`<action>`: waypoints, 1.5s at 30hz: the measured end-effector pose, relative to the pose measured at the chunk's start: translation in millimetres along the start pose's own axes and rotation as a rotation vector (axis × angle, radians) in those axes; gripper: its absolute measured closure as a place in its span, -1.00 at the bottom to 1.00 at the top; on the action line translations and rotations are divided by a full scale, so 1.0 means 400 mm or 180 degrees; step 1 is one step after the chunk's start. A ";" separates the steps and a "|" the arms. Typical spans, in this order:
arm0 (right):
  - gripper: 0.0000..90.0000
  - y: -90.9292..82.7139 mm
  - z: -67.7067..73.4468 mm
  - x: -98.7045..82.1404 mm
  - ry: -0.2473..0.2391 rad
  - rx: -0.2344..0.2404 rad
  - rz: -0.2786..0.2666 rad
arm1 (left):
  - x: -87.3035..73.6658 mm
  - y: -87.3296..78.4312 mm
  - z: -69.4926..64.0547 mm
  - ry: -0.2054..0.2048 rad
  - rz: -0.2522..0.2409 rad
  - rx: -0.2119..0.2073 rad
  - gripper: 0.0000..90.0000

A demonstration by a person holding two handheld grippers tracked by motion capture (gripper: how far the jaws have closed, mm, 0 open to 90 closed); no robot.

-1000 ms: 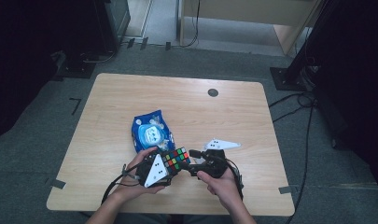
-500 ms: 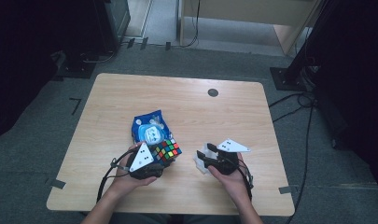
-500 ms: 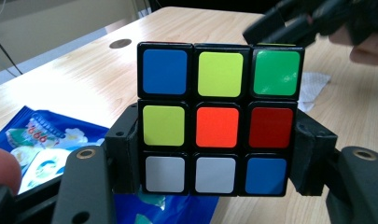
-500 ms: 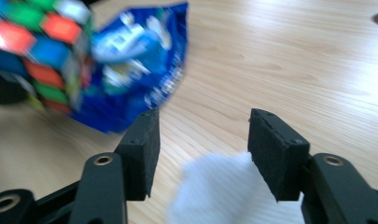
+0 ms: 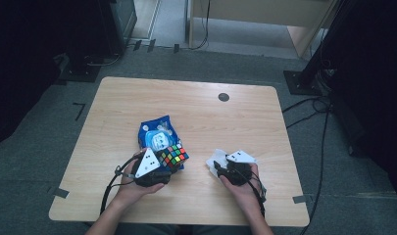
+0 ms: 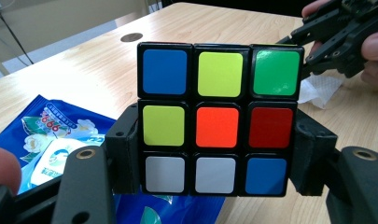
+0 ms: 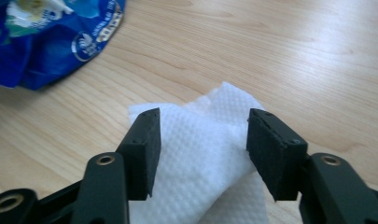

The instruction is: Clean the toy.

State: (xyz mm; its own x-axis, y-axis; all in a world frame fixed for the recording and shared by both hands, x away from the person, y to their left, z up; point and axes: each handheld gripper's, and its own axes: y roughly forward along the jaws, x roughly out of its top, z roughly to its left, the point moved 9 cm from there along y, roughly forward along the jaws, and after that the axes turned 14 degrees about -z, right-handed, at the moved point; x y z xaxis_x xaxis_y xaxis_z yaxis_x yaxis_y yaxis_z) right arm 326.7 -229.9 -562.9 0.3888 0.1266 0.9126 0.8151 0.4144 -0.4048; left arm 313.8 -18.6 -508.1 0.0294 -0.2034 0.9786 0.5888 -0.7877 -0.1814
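Observation:
A scrambled Rubik's cube [image 6: 217, 121] is clamped at its two sides by my left gripper [image 6: 217, 161], which is shut on it. In the high view the cube [image 5: 173, 156] sits at the tip of the left gripper [image 5: 165, 164], just above the table and beside a blue wipes packet [image 5: 156, 132]. My right gripper [image 7: 203, 140] stands open, one jaw on each side of a folded white tissue [image 7: 200, 154] lying on the table. From above, the right gripper [image 5: 218, 166] is at the front right, over the tissue [image 5: 211, 164].
The wooden table [image 5: 196, 112] has a dark round grommet [image 5: 224, 97] at the back. The blue packet [image 7: 51, 37] lies up and to the left of the tissue. Cables trail from both grippers toward the front edge. Dark stands and carpet surround the table.
The two grippers, which met at the cube a second ago, have parted. The left one carried the cube left toward the packet. The right one dropped to the tissue.

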 end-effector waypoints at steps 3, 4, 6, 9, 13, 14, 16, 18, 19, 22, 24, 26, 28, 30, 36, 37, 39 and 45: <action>0.00 0.006 -0.011 -0.019 -0.0003 -0.0079 0.0126 | 0.004 -0.003 -0.001 -0.0039 -0.0011 -0.0014 -0.25; 0.02 0.009 -0.013 -0.029 0.0004 -0.0096 0.0203 | 0.005 -0.003 -0.001 -0.0044 -0.0011 -0.0016 -0.25; 0.02 0.012 -0.014 -0.037 -0.0013 -0.0110 0.0242 | 0.006 -0.003 -0.001 -0.0046 -0.0011 -0.0017 -0.25; 0.09 0.013 -0.015 -0.037 -0.0083 -0.0130 0.0250 | 0.007 -0.002 -0.009 -0.0074 -0.0016 -0.0056 -0.24; 0.37 0.013 -0.026 -0.037 -0.0061 -0.0211 0.0149 | 0.010 0.001 -0.019 -0.0087 -0.0016 -0.0100 -0.25; 0.49 0.013 -0.030 -0.037 -0.0068 -0.0225 0.0128 | 0.010 0.001 -0.019 -0.0087 -0.0016 -0.0100 -0.25; 0.75 0.012 -0.042 -0.035 -0.0095 -0.0234 0.0123 | 0.010 0.002 -0.023 -0.0082 -0.0013 -0.0114 -0.25; 0.91 0.011 -0.055 -0.035 -0.0050 -0.0214 0.0111 | 0.009 0.005 -0.029 -0.0106 -0.0010 -0.0144 -0.25; 0.93 0.011 -0.059 -0.034 0.0013 -0.0190 0.0111 | 0.009 0.006 -0.030 -0.0108 -0.0011 -0.0147 -0.25; 0.94 0.010 -0.058 -0.032 0.0053 -0.0171 0.0117 | 0.007 0.007 -0.032 -0.0103 -0.0002 -0.0168 -0.24; 0.95 0.009 -0.041 -0.019 0.0070 -0.0082 0.0034 | 0.005 0.009 -0.034 -0.0102 0.0006 -0.0177 -0.25; 0.95 0.002 -0.019 0.009 0.0125 0.0037 -0.0127 | 0.001 0.011 -0.036 -0.0102 0.0020 -0.0190 -0.25; 0.95 -0.005 -0.004 0.029 0.0133 0.0103 -0.0238 | -0.001 0.012 -0.037 -0.0090 0.0028 -0.0192 -0.25; 0.94 -0.041 0.057 0.098 0.0123 0.0351 -0.0590 | -0.004 0.017 -0.044 -0.0122 0.0029 -0.0218 -0.25; 0.94 -0.117 0.195 0.206 -0.0044 0.0912 -0.1108 | -0.003 0.028 -0.070 -0.0091 0.0043 -0.0292 -0.24; 0.94 -0.137 0.245 0.227 -0.0113 0.1130 -0.1218 | 0.000 0.031 -0.083 -0.0063 0.0040 -0.0323 -0.25; 0.94 -0.144 0.280 0.231 -0.0136 0.1280 -0.1213 | 0.006 0.032 -0.096 -0.0041 0.0024 -0.0370 -0.25; 0.94 -0.116 0.280 0.211 0.0097 0.1254 -0.1105 | 0.019 0.028 -0.116 0.0030 -0.0074 -0.0444 -0.24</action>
State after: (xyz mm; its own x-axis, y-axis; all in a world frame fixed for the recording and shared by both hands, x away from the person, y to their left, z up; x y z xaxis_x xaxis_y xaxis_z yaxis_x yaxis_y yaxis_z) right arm 273.5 -137.6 -460.5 0.1417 -0.1021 0.9846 0.6771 0.7356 -0.0211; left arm 283.3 -56.0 -507.3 0.0092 -0.1889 0.9819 0.4711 -0.8654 -0.1709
